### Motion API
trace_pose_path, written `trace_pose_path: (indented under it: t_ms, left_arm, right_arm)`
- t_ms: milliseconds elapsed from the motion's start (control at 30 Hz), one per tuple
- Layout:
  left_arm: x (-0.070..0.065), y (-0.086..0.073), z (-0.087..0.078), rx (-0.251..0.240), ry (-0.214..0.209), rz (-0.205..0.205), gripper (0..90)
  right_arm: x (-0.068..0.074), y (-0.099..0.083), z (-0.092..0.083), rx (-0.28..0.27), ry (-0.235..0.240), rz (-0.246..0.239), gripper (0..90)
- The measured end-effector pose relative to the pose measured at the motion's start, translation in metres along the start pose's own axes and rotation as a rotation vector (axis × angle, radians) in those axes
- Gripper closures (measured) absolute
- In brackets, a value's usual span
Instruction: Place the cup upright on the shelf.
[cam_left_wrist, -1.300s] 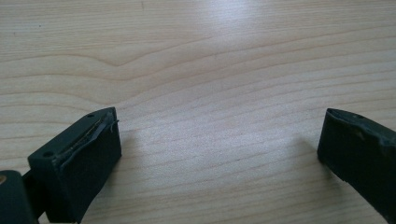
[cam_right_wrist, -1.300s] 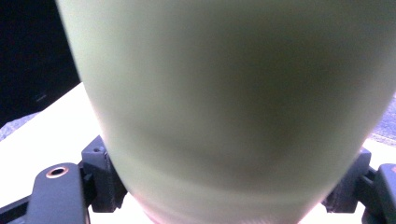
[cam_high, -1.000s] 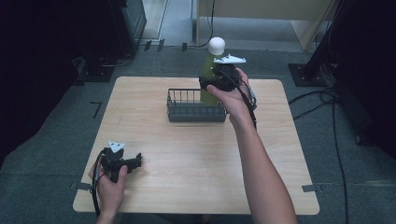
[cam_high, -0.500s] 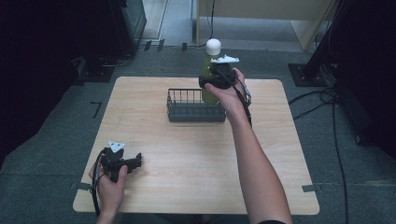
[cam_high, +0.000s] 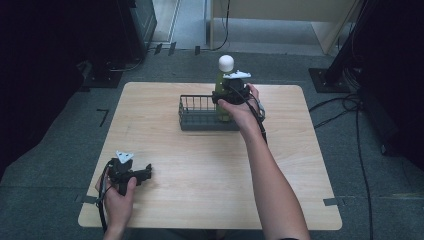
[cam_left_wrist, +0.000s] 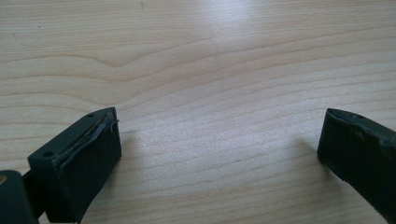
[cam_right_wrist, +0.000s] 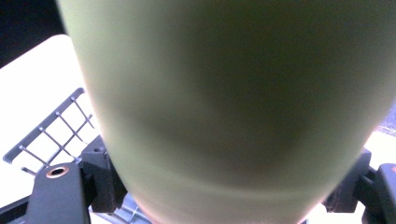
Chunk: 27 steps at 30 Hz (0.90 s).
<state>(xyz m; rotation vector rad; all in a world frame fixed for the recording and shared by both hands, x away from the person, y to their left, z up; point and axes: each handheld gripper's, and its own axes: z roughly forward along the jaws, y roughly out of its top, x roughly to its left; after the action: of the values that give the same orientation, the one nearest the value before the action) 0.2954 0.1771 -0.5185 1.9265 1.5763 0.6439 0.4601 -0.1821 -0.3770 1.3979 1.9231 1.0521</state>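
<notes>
R gripper (cam_high: 225, 95) clamped on green bottle (cam_high: 221, 85); keep it upright, lower straight into wire basket (cam_high: 192, 122), clear the rim. L gripper (cam_high: 145, 173) open, idle.

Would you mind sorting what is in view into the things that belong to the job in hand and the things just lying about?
Part of the job:
- green bottle with a white cap, upright
- right gripper, shut on the bottle
- wire basket, under the bottle

Just lying about:
- left gripper, open, resting on the wooden table
- cables on the floor
</notes>
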Motion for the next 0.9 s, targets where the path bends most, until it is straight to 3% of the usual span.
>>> trace_pose_path:
  t_ms: [233, 367, 900]
  left_arm:
    - [0.0000, 0.0000, 0.0000, 0.000, 0.000, 0.000, 0.0]
    - [0.0000, 0.0000, -0.0001, 0.001, 0.000, 0.001, 0.0]
    - [0.0001, 0.0000, -0.0001, 0.001, 0.000, 0.001, 0.0]
  right_arm:
    - [-0.0017, -0.0016, -0.0003, -0.004, 0.004, 0.010, 20.0]
    - [-0.0064, -0.0058, -0.0014, -0.030, -0.001, 0.058, 19.7]
    - [-0.0081, -0.0078, 0.0025, -0.030, 0.040, 0.060, 17.2]
